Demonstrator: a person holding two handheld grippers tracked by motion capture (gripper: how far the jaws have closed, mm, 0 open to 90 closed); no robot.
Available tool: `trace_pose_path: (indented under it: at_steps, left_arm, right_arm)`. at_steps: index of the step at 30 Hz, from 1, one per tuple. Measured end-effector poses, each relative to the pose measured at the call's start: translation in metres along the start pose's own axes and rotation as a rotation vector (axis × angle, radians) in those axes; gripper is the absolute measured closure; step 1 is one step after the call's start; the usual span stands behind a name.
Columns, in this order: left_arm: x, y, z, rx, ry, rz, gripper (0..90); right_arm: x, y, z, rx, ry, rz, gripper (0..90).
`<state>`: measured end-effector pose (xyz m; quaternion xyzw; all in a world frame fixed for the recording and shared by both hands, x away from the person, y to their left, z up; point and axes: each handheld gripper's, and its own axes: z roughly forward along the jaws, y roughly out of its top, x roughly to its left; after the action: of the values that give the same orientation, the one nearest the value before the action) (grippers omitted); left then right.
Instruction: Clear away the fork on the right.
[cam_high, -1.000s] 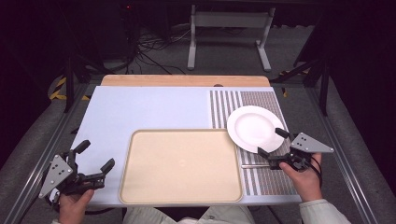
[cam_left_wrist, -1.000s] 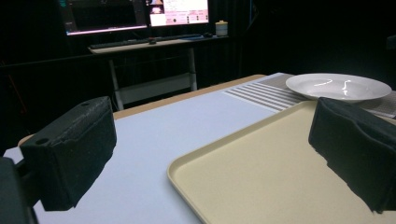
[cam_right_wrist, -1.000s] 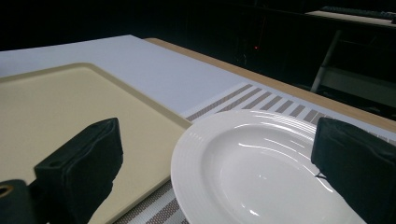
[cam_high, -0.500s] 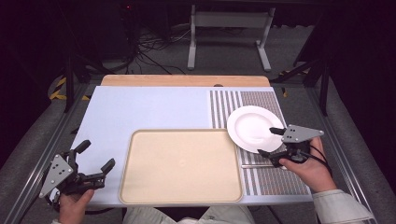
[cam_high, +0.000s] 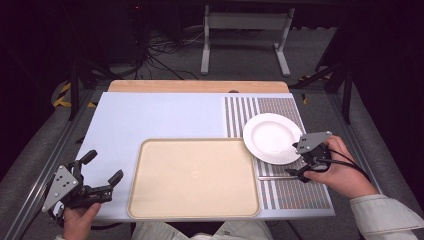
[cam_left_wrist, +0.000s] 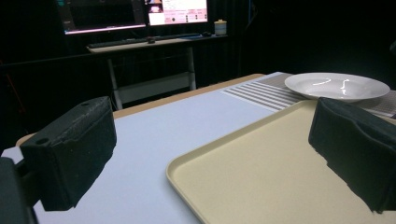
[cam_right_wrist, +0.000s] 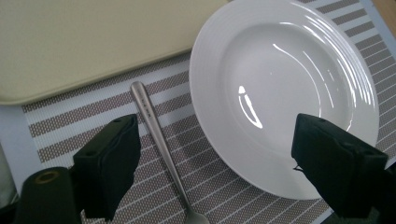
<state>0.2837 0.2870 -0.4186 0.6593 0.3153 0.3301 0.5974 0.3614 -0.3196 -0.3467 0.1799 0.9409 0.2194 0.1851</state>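
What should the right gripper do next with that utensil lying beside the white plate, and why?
Probably lower the right gripper and shift it sideways until the metal utensil lies midway between the jaws. They stand open above the striped placemat, holding nothing; the handle runs close by one pad, and the other hangs over the white plate.

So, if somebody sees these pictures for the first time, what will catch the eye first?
Probably the shiny white plate on the striped placemat at the right, with the right gripper hovering at its near edge, jaws open. Next comes the big beige tray in the middle near the person. A metal utensil lies on the placemat between tray and plate.
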Motion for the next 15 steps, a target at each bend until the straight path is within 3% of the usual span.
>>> trace_pose_path:
  at_steps: [4,7,15]
  left_arm:
    - [-0.0001,0.0001,0.0000,0.002,-0.001,0.001,1.7]
    - [-0.0002,-0.0002,0.0006,0.002,0.000,0.000,1.8]
    - [0.0000,0.0000,0.0001,0.001,0.001,0.000,1.9]
  right_arm:
    - [-0.0019,0.0007,0.0003,0.037,0.016,-0.012,16.7]
    - [-0.0024,0.0030,-0.0006,0.079,0.063,-0.023,17.0]
    - [-0.0042,0.0070,0.0013,0.172,0.117,-0.064,17.6]
